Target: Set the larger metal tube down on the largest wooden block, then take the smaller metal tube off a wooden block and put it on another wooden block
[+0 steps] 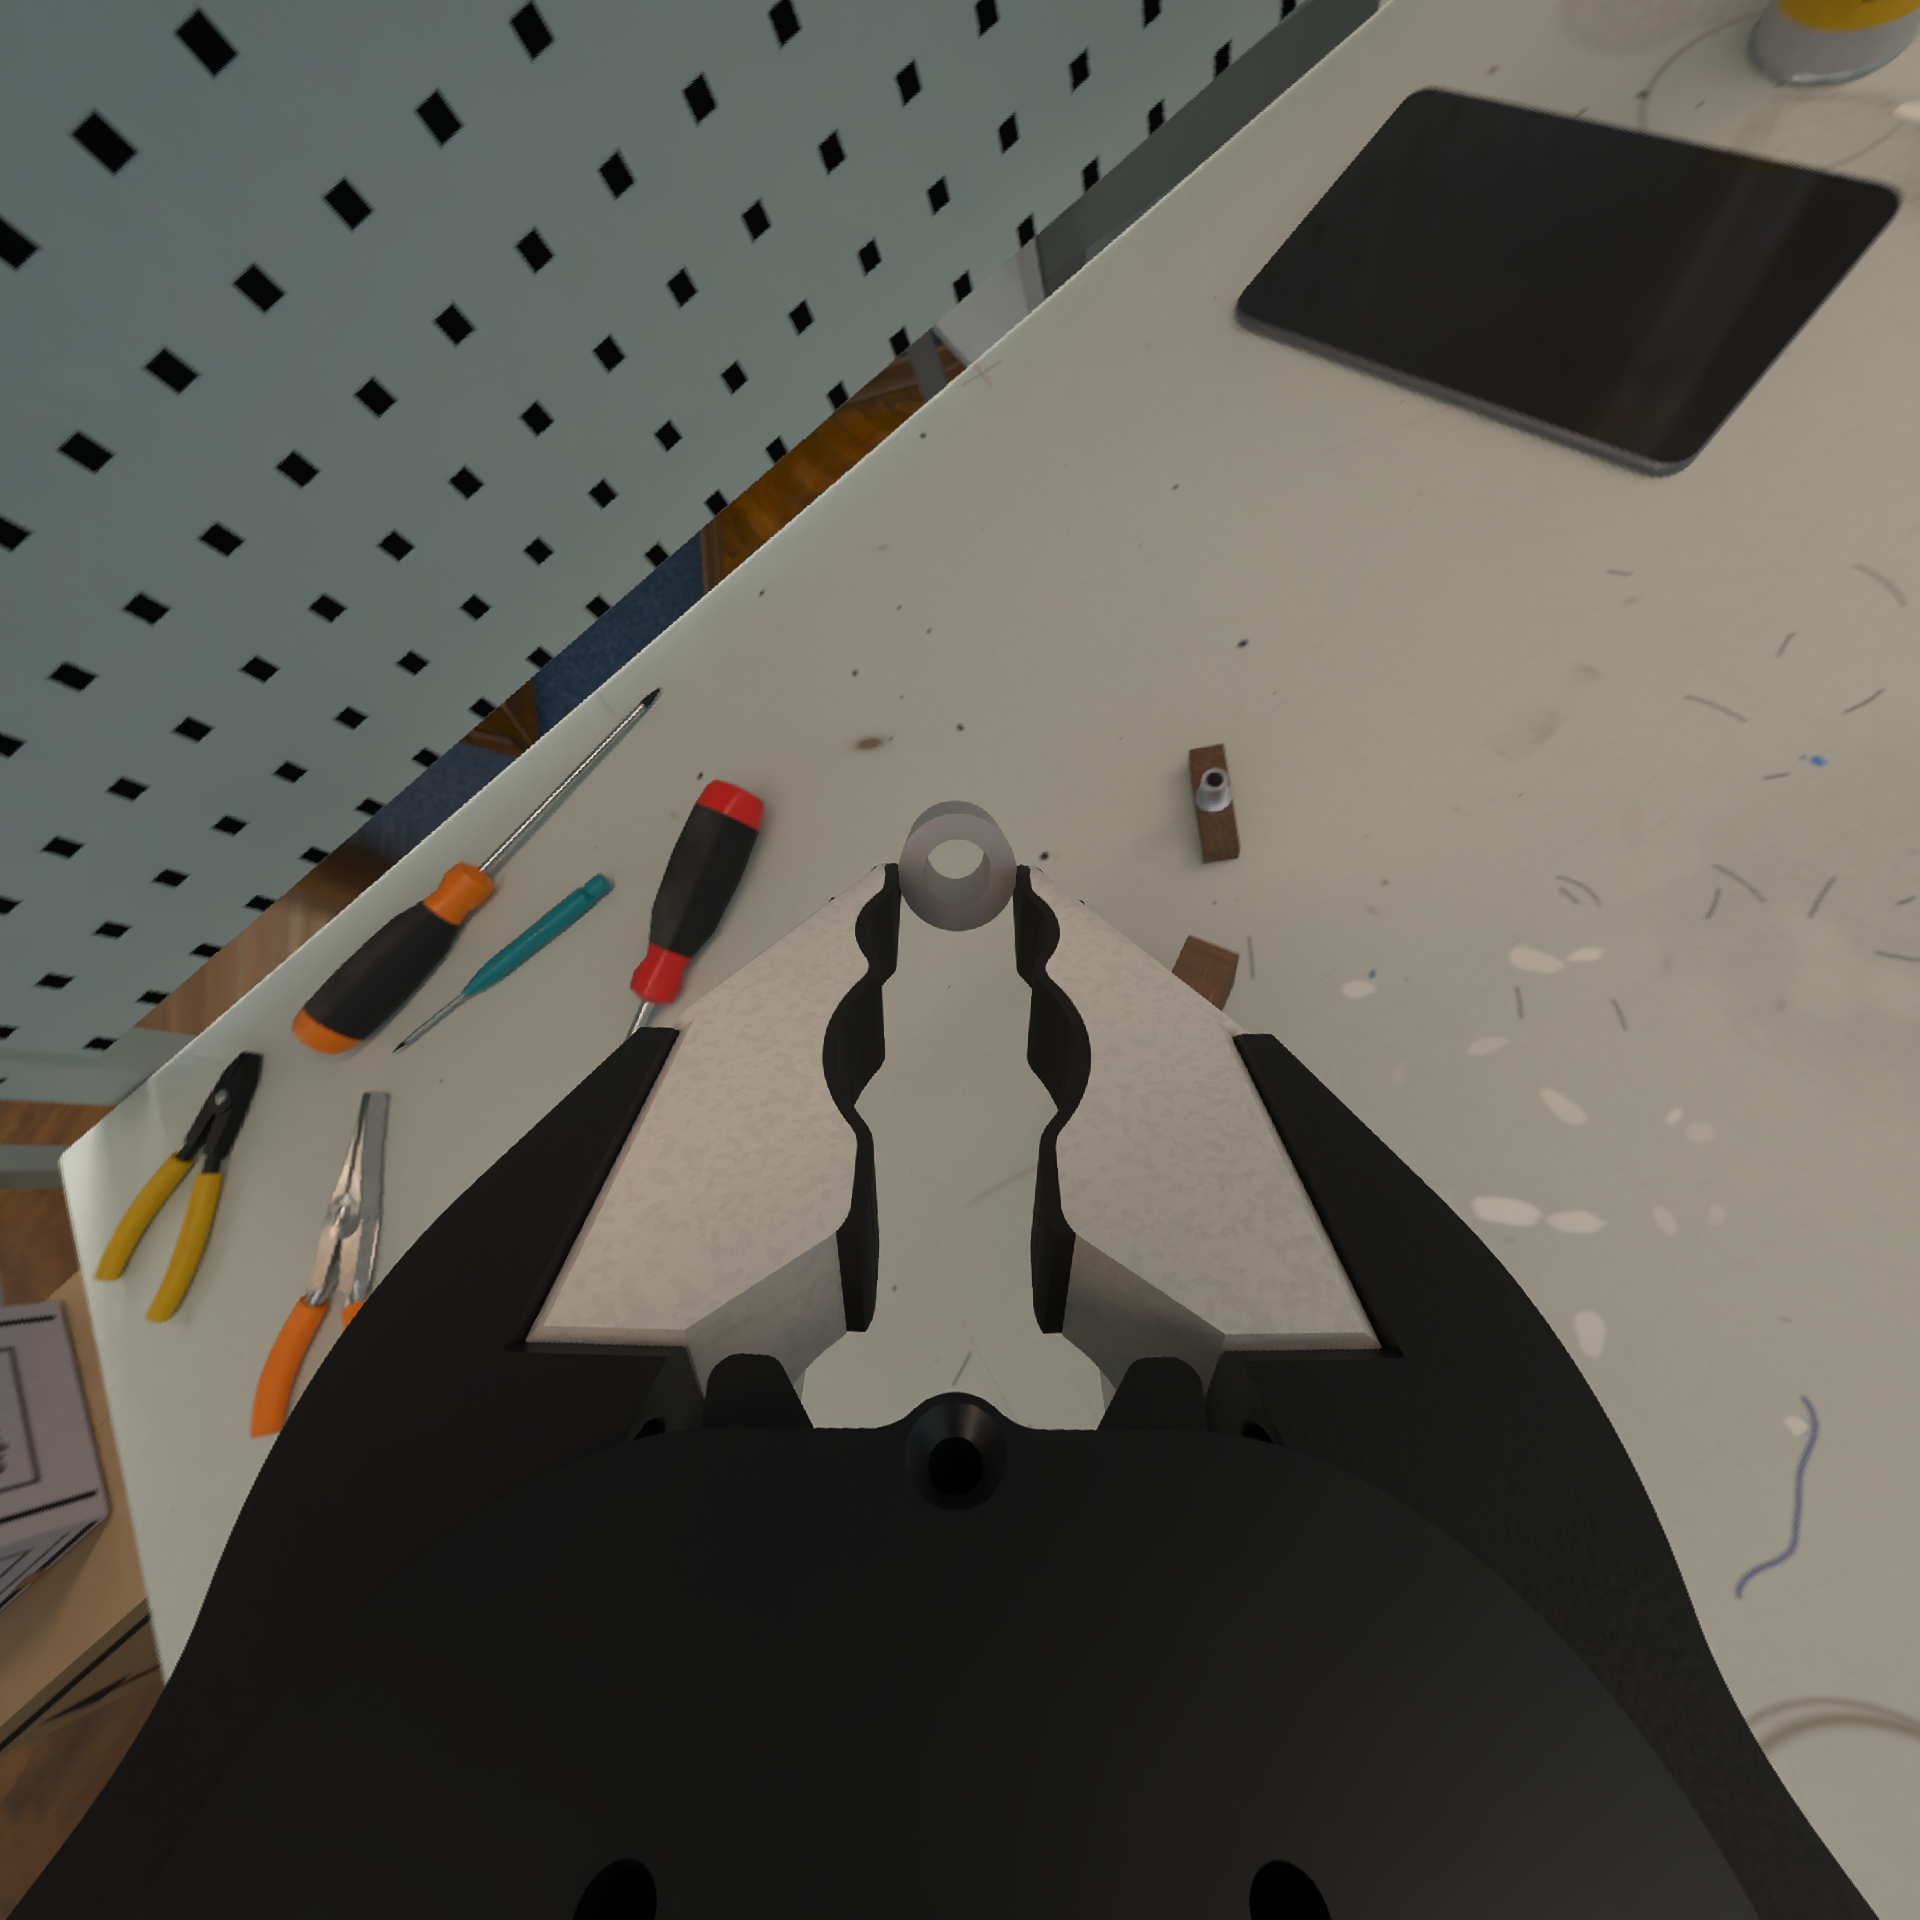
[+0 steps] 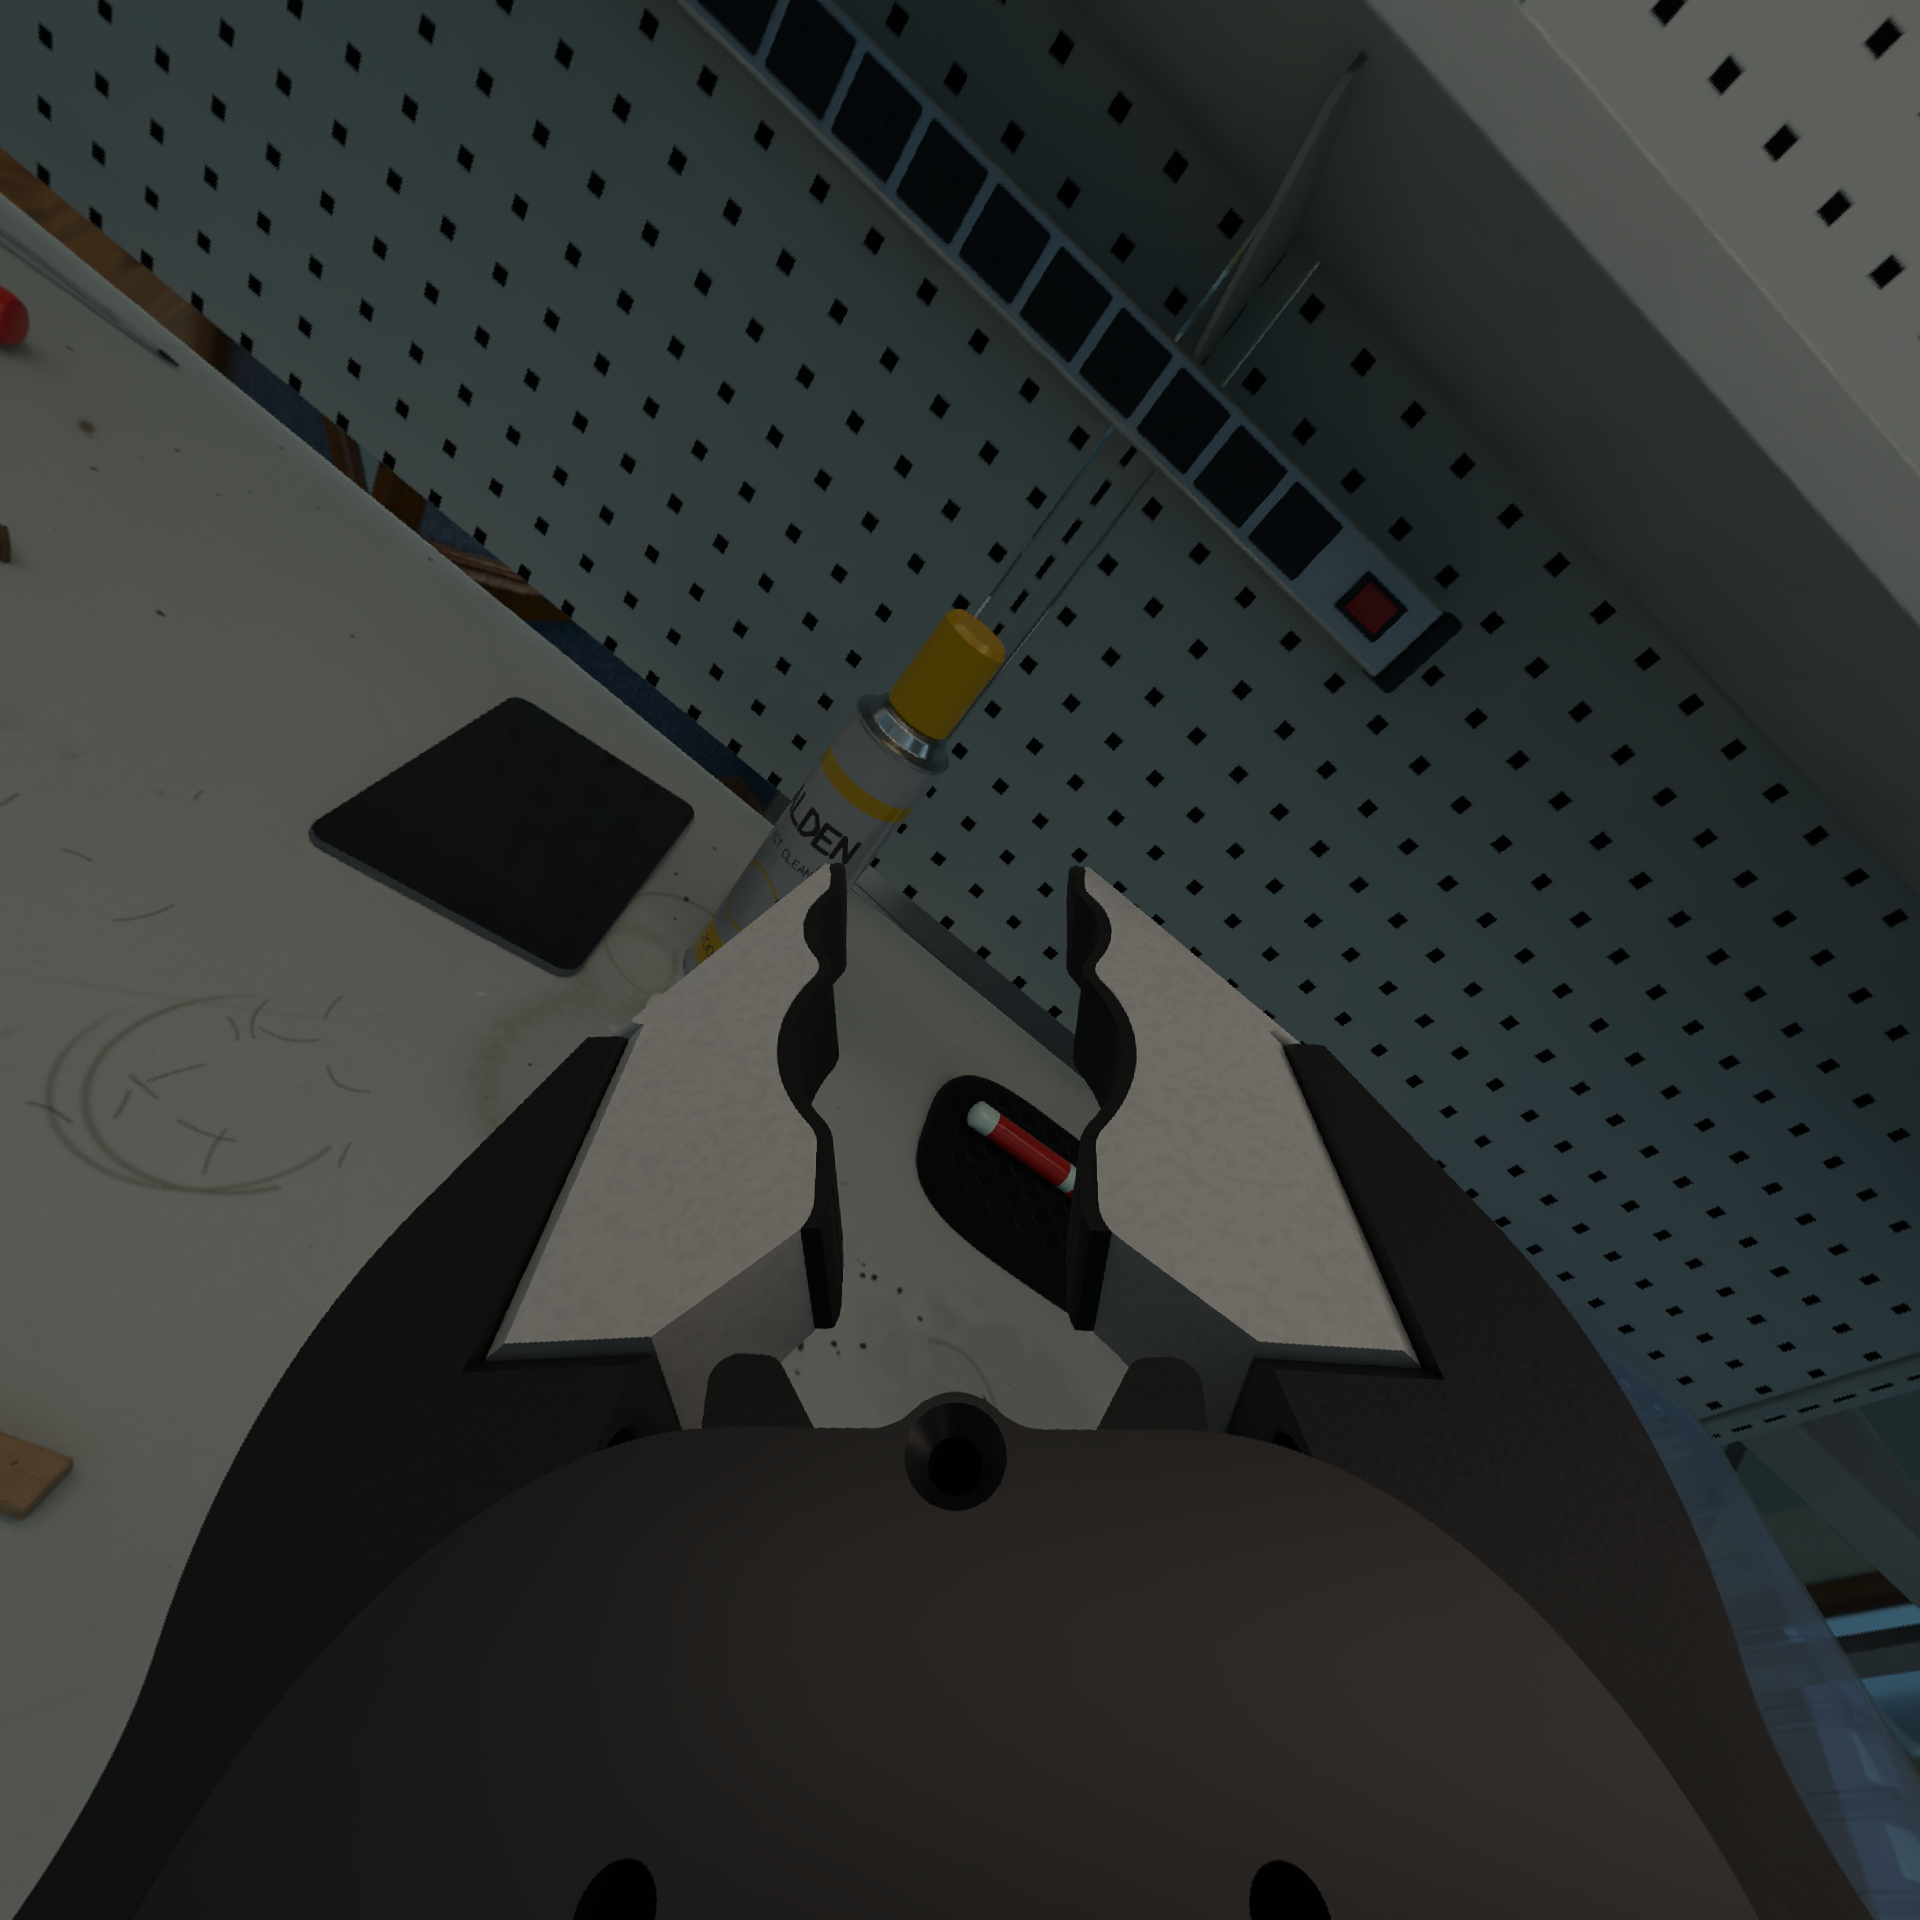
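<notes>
My left gripper (image 1: 956,885) is shut on the larger metal tube (image 1: 954,831), a pale grey ring held between the fingertips with its bore facing the camera, over the pale workbench. The smaller metal tube (image 1: 1212,788) stands upright on a small dark wooden block (image 1: 1218,836) to the right, apart from the gripper. Another brown wooden block (image 1: 1207,964) shows partly behind my right finger. In the right wrist view, my right gripper (image 2: 954,896) is open and empty, pointing at the bench's back edge. A light wooden block (image 2: 31,1470) lies at that view's left edge.
Screwdrivers (image 1: 696,904) and pliers (image 1: 192,1184) lie left of the held tube near the bench edge. A black tablet (image 1: 1558,281) lies far right. A yellow-capped spray can (image 2: 883,769) and a black tray with a red marker (image 2: 1023,1148) sit ahead of the right gripper, before the pegboard (image 2: 1351,831).
</notes>
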Tool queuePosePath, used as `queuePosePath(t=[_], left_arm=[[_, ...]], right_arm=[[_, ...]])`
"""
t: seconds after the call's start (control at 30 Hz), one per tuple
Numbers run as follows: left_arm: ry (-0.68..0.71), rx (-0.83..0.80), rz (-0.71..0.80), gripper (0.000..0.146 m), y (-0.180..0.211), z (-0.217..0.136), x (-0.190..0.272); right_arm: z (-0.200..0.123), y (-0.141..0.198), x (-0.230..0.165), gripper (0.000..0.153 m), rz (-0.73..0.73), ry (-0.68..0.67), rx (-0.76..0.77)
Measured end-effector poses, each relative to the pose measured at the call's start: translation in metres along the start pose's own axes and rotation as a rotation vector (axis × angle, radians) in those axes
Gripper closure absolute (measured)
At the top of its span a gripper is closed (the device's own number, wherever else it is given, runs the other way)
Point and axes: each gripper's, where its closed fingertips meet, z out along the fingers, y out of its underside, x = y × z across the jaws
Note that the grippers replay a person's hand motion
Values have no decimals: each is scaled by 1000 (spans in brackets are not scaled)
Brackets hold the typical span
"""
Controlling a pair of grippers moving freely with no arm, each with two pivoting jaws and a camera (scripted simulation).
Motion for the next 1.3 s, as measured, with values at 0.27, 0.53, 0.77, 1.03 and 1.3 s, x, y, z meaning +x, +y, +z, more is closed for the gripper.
queuePosePath(t=[0.27,0.53,0.77,1.03,1.3], left_arm=[[5,-140,65,125,11,14,-2],[140,-356,18,125,49,28,3],[191,-509,104,125,78,58,4],[305,-556,165,125,88,59,25],[423,-444,259,125,65,57,54]], right_arm=[[5,-3,-18,110,-32,-34,-30],[5,-35,-45,111,-89,-54,-38],[12,-75,-70,111,-133,-92,-9],[37,-113,-104,111,-3,-226,48],[57,-105,-143,112,-1,-343,-8]])
